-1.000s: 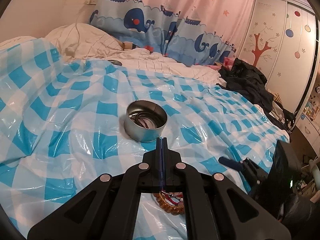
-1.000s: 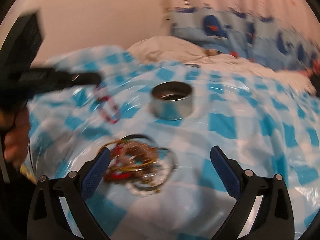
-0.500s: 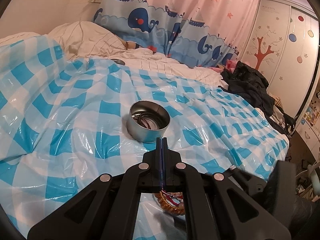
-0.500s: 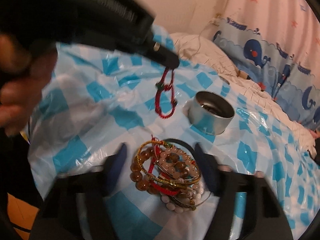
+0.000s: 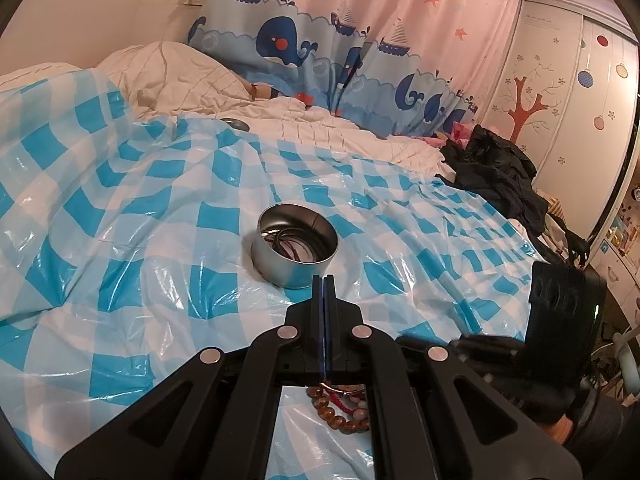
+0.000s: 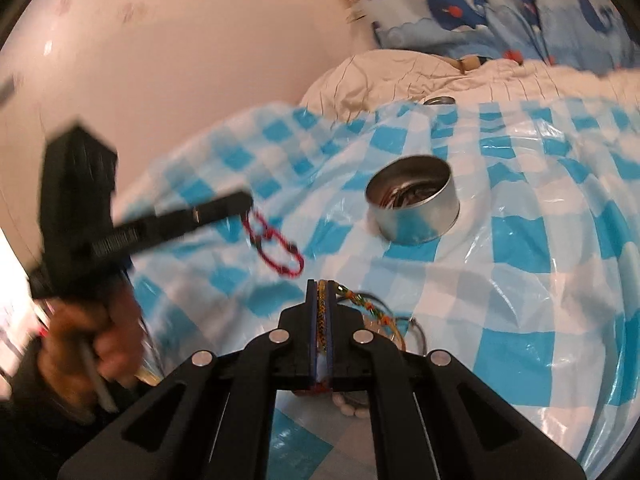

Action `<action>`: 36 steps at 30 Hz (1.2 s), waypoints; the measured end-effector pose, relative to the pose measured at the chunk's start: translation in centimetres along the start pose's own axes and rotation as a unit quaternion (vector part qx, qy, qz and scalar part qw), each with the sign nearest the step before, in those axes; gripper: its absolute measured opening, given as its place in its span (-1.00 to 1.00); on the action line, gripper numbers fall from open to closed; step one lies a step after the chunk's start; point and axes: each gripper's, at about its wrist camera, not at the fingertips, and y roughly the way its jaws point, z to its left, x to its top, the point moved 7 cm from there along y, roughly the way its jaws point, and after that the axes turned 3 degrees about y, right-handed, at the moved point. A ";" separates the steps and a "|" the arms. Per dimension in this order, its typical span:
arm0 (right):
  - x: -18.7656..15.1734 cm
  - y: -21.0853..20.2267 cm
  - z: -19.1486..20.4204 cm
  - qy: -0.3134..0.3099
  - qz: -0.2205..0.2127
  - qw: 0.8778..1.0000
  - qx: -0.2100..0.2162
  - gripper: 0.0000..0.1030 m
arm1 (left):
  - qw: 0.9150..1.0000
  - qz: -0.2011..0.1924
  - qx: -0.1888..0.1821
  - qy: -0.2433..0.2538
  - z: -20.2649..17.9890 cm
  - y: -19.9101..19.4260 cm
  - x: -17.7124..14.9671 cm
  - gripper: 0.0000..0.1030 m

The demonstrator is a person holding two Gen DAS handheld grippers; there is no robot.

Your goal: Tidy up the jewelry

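A round metal tin (image 5: 295, 243) stands on the blue checked plastic sheet (image 5: 120, 216) and holds dark bangles; it also shows in the right wrist view (image 6: 414, 208). My left gripper (image 5: 324, 280) is shut on a red cord bracelet (image 6: 274, 242), which hangs from its tip (image 6: 246, 202) left of the tin. My right gripper (image 6: 320, 286) is shut on a multicoloured woven bracelet (image 6: 356, 300) at the jewelry pile (image 6: 384, 328). Brown beads of that pile (image 5: 340, 408) show under my left gripper.
White bedding (image 5: 192, 80) and a whale-print curtain (image 5: 320, 52) lie behind the sheet. Dark clothes (image 5: 496, 176) are heaped at the right. A small metal lid (image 5: 236, 123) sits at the sheet's far edge. The right gripper's body (image 5: 560, 320) is close on my right.
My right gripper has closed on the woven bracelet in the pile; it was open before. My left gripper still holds the red cord bracelet up.
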 end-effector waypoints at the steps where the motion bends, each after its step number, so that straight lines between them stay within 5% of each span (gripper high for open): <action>1: 0.5 -0.5 -0.1 0.011 -0.006 1.000 0.006 -0.93 | 1.000 -0.001 -0.004 -0.001 -0.2 0.0 0.2 -1.00; 9: 5.5 -2.6 -1.2 0.035 -0.046 0.998 0.016 -0.93 | 0.999 -0.017 -0.036 0.003 -2.3 2.3 4.4 -1.00; 17: 9.3 -1.2 -4.1 0.054 -0.062 0.997 0.012 -0.93 | 0.999 -0.004 -0.048 -0.007 -2.2 8.9 8.0 -1.00; 21: 11.5 1.2 -4.5 0.050 -0.066 0.997 0.014 -0.93 | 0.998 0.036 -0.015 -0.043 0.9 13.3 7.8 -0.97; 24: 13.2 3.7 -4.2 0.026 -0.070 0.997 0.004 -0.93 | 0.993 0.089 0.011 -0.076 4.0 15.7 6.4 -0.74; 26: 13.5 6.1 -4.0 -0.004 -0.065 0.998 -0.019 -0.93 | 0.990 0.089 0.024 -0.105 6.2 15.7 6.0 -0.64; 30: 11.2 11.5 -4.9 -0.041 0.017 0.997 -0.057 -0.90 | 0.987 0.076 0.046 -0.137 8.6 14.0 6.1 -0.50; 31: 10.7 11.9 -5.0 -0.045 0.031 0.997 -0.062 -0.88 | 0.986 0.071 0.050 -0.139 8.7 13.4 6.2 -0.42; 33: 10.2 11.1 -5.0 -0.045 0.025 0.996 -0.066 -0.35 | 0.987 0.064 0.050 -0.142 8.6 12.4 6.3 -0.31; 36: 10.1 7.4 -4.5 -0.038 -0.007 0.997 -0.064 -0.14 | 0.989 0.064 0.053 -0.125 7.3 10.6 5.7 -0.19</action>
